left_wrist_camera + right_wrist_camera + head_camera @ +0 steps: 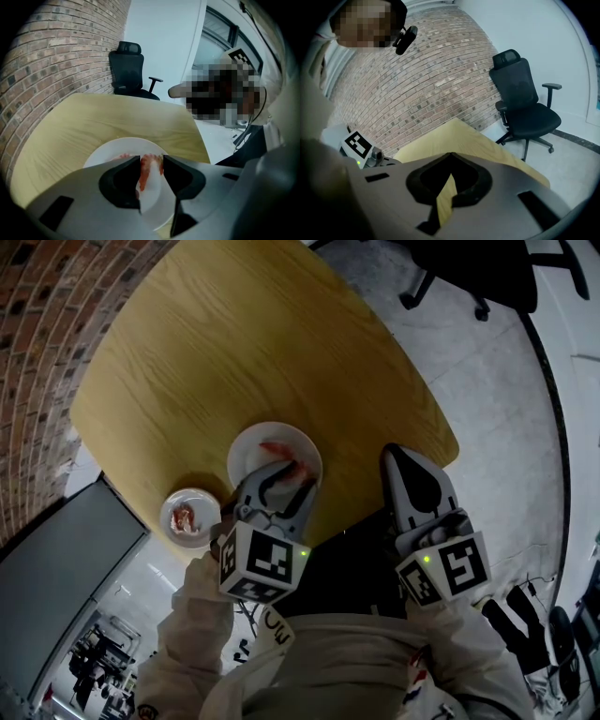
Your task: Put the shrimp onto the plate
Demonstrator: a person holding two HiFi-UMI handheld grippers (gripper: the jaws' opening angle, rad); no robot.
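Left tongs (151,161) clamped on shrimp (146,169) over plate (248,460) at near desk (234,343) edge, right tongs (398,454) together, empty, right of plate.

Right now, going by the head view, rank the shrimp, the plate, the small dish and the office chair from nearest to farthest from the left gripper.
1. shrimp, between the jaws of the left gripper.
2. plate, just under the jaw tips, near the table edge.
3. small dish, off to the left at the table's corner.
4. office chair, far across the table, top right.
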